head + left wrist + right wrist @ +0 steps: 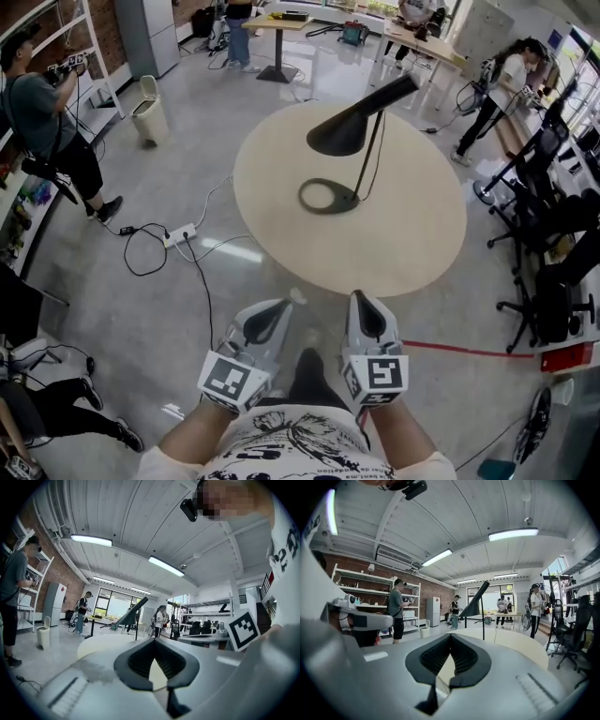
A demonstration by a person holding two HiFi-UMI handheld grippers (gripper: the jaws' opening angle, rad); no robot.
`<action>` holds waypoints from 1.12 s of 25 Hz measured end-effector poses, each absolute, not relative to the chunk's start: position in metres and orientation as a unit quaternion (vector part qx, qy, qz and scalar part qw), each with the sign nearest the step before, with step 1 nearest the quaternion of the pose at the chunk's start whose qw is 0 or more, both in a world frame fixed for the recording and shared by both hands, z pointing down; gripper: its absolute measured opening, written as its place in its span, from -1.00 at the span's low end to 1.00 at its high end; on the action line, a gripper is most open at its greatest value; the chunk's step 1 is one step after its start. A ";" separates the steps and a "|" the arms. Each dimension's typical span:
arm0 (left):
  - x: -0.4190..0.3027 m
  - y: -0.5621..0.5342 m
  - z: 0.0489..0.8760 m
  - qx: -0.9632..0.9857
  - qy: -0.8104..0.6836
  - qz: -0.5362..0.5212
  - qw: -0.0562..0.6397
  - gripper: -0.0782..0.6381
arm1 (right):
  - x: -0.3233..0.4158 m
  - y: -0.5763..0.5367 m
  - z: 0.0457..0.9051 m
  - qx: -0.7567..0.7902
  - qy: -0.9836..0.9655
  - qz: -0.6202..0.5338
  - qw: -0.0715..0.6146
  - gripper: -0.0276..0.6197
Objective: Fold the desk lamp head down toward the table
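The black cone-shaded desk lamp is seen well beyond the left gripper and right gripper, jaws of both clenched on nothing

Table: round, pale top, ahead of me.
Lamp: black; ring base near the table's middle, cone head raised off the top, toward the far edge.
My left claw: off the table, short of its near edge.
My right claw: just beside it, likewise short.
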State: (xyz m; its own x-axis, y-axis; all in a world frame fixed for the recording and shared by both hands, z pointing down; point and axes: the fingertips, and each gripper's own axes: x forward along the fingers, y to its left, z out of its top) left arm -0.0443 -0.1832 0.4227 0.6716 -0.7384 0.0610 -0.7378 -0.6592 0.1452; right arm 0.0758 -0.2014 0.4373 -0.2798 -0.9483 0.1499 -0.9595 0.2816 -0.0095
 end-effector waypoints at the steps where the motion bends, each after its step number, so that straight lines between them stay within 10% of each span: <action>1: -0.049 -0.169 0.419 0.910 -0.408 -0.008 0.077 -0.77 | 0.068 -0.185 0.437 0.592 -0.803 0.049 0.052 -0.89; 28: -0.006 0.016 0.417 0.907 -0.411 -0.029 0.084 -0.77 | 0.088 0.014 0.448 0.555 -0.828 0.039 0.074 -0.89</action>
